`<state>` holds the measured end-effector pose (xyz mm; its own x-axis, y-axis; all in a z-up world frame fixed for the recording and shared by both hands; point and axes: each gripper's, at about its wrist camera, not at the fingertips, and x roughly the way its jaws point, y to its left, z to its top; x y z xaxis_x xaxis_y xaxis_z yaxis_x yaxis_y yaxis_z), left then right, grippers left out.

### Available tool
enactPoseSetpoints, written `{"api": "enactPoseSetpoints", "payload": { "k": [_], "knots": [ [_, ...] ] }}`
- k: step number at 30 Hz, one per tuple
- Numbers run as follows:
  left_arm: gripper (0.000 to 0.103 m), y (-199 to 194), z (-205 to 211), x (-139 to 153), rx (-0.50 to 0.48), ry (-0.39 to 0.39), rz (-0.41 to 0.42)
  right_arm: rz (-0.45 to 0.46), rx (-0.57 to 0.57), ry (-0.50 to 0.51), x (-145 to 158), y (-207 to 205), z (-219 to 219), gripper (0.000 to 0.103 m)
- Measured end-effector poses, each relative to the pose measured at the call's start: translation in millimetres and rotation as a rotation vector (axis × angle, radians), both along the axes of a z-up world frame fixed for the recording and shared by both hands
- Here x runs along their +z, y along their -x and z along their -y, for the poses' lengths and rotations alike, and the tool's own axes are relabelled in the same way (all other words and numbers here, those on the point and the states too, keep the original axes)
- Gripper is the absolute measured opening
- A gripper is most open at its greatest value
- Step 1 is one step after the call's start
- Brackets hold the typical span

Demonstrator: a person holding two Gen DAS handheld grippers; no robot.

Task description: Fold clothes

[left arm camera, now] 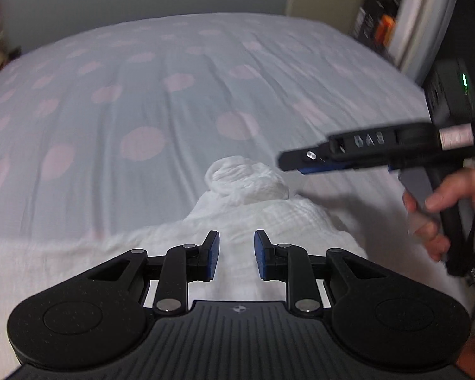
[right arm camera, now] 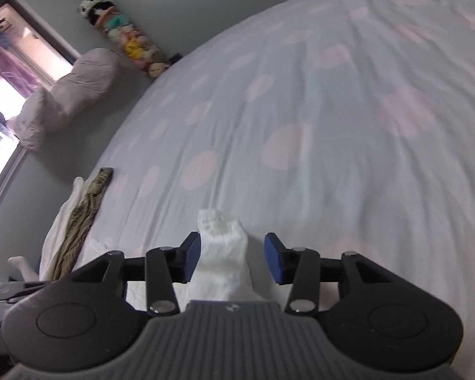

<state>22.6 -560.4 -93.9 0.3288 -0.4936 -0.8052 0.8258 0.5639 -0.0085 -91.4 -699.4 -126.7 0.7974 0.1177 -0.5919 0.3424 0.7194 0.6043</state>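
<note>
A white crinkled garment lies on the near part of the bed, with a bunched end pointing away. My left gripper is open above the garment's flat part, nothing between its blue pads. My right gripper comes in from the right, just beside the bunched end. In the right wrist view the right gripper is open, and a raised strip of the white garment stands between its pads, close to the left pad.
The bed has a pale sheet with pink dots and stretches far ahead. A striped olive garment and white cloth lie at the bed's left edge. Pillows and stuffed toys sit by the wall. A shelf stands at right.
</note>
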Motion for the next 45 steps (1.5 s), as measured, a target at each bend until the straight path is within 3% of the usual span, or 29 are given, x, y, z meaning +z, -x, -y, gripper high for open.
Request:
{"api": "enactPoseSetpoints", "payload": {
  "k": [4, 6, 8, 10, 12, 19, 21, 23, 24, 25, 26, 30, 33, 34, 35, 37, 45],
  "knots": [
    [0.031, -1.2, 29.4, -20.6, -0.093, -0.08, 0.048, 0.044, 0.01, -0.105, -24.0, -9.8, 11.5, 0.045],
    [0.031, -3.5, 38.4, -26.4, -0.116, -0.084, 0.039, 0.067, 0.016, -0.158, -36.1, -14.7, 17.3, 0.037],
    [0.036, -5.9, 45.2, -30.8, -0.133, -0.089, 0.042, 0.093, 0.029, -0.208, -45.9, -18.4, 21.5, 0.022],
    [0.046, -8.6, 52.5, -35.0, -0.158, -0.106, 0.051, 0.128, 0.057, -0.245, -48.6, -18.8, 21.4, 0.016],
    [0.047, -10.4, 59.4, -39.8, -0.192, -0.136, 0.055, 0.16, 0.074, -0.26, -45.1, -16.2, 20.8, 0.01],
    [0.05, -20.4, 54.9, -55.2, -0.197, -0.155, -0.026, 0.232, 0.09, -0.236, -28.9, -5.4, 24.2, 0.005],
    [0.05, -24.0, 49.6, -59.9, -0.166, -0.129, -0.065, 0.239, 0.088, -0.243, -28.5, -3.5, 25.0, 0.005],
    [0.047, -22.9, 46.1, -61.7, -0.153, -0.108, -0.07, 0.215, 0.075, -0.215, -29.1, -3.4, 23.9, 0.015],
    [0.041, -22.4, 44.3, -62.6, -0.147, -0.097, -0.073, 0.206, 0.069, -0.207, -30.7, -4.7, 22.9, 0.022],
    [0.035, -20.8, 42.5, -62.2, -0.147, -0.092, -0.071, 0.202, 0.066, -0.208, -33.1, -6.4, 22.3, 0.047],
    [0.033, -18.7, 40.6, -61.1, -0.149, -0.091, -0.067, 0.197, 0.063, -0.209, -35.6, -8.1, 21.7, 0.062],
    [0.017, -10.0, 33.0, -56.7, -0.16, -0.086, -0.05, 0.174, 0.07, -0.209, -42.9, -16.8, 16.9, 0.062],
    [0.011, -3.5, 27.4, -53.4, -0.167, -0.082, -0.037, 0.155, 0.089, -0.195, -47.6, -26.3, 10.0, 0.057],
    [0.01, -1.3, 25.5, -52.3, -0.17, -0.081, -0.032, 0.157, 0.094, -0.202, -49.4, -29.0, 8.1, 0.047],
    [0.01, 0.5, 23.1, -51.1, -0.17, -0.076, -0.03, 0.159, 0.1, -0.209, -51.1, -31.6, 6.2, 0.029],
    [0.009, 3.9, 17.9, -48.5, -0.169, -0.063, -0.029, 0.163, 0.11, -0.223, -54.5, -37.0, 2.3, 0.011],
    [0.008, 21.5, -12.0, -31.3, -0.19, 0.027, 0.012, 0.248, 0.163, -0.237, -42.5, -28.0, 10.8, 0.009]
  ]
}}
